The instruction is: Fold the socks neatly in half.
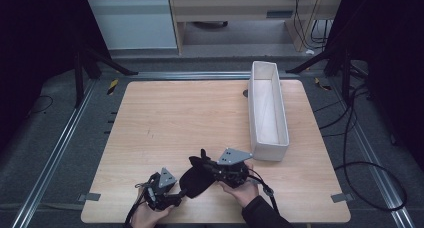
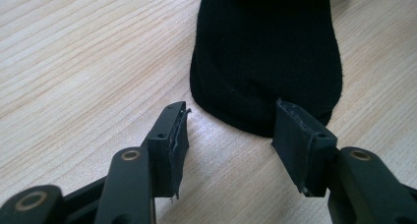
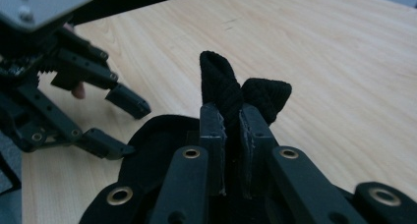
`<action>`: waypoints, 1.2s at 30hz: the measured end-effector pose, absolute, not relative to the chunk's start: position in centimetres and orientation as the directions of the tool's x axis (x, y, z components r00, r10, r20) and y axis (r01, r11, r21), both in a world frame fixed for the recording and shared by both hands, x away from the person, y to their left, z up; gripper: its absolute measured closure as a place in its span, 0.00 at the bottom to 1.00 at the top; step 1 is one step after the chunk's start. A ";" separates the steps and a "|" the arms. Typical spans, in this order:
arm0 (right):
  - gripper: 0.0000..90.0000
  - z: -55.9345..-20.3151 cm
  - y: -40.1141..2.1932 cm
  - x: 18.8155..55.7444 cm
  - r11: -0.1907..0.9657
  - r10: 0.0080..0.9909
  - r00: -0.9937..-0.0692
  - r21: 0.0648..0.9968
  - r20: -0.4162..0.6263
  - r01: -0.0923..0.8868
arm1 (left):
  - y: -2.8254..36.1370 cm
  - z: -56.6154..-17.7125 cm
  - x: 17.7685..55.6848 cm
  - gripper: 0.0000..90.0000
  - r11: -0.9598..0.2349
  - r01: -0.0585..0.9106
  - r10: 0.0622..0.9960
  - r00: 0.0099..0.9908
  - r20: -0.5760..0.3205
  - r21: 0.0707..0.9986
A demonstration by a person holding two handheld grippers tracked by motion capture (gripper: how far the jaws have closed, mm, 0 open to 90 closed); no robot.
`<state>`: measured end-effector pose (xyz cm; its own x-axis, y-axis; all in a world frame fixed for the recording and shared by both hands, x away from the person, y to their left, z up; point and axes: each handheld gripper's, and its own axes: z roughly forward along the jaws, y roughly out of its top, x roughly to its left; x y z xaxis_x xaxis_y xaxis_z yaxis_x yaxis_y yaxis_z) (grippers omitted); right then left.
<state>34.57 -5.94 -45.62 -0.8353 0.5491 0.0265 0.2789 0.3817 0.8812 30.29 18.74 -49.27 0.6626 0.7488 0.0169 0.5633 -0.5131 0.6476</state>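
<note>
— Wood first: what is the biggest thing down there?

— Pale wooden table (image 1: 165,118), grain running across it. Next in size is the long white bin (image 1: 268,110), lying lengthwise on the table's right half, its near end just beyond the right gripper.

— And the cloth?

— Black sock (image 1: 195,182), near the table's front edge, between the two grippers. Most of it lies flat on the wood; one end is lifted and bunched.

— Who has it?

— Right gripper (image 3: 232,121). Its jaws are clamped together on the sock's raised end, and two folds of knit stick up past the pads. From above, that gripper (image 1: 210,164) sits just right of the sock, in the person's right hand.

— The left one?

— Left gripper (image 2: 230,130) has its jaws spread wide. They straddle the sock's rounded end (image 2: 265,62); one fingertip (image 2: 295,123) overlaps the sock's edge, the other is over bare wood. Nothing is pinched. From above it (image 1: 181,194) sits at the sock's lower left
</note>
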 end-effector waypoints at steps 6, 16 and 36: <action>0.92 -46.8 -4.3 34.0 0.431 0.518 -0.855 0.866 -0.005 0.255 | 18.8 -49.3 30.3 0.51 -0.512 0.563 0.748 0.664 0.014 0.648; 0.88 -49.0 -2.5 32.8 0.487 0.464 -0.885 0.828 0.023 0.277 | 19.0 -49.3 30.3 0.51 -0.508 0.568 0.751 0.660 0.011 0.647; 0.70 -48.2 -2.9 32.4 0.432 0.481 -0.872 0.841 0.092 0.327 | 21.0 -48.1 29.2 0.54 -0.467 0.571 0.768 0.640 -0.010 0.675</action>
<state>32.38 -2.88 -48.17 -0.8720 0.4809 0.0917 0.3266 0.4318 0.8408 29.17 21.02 -48.10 0.6399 0.7684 -0.0102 0.5714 -0.4669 0.6750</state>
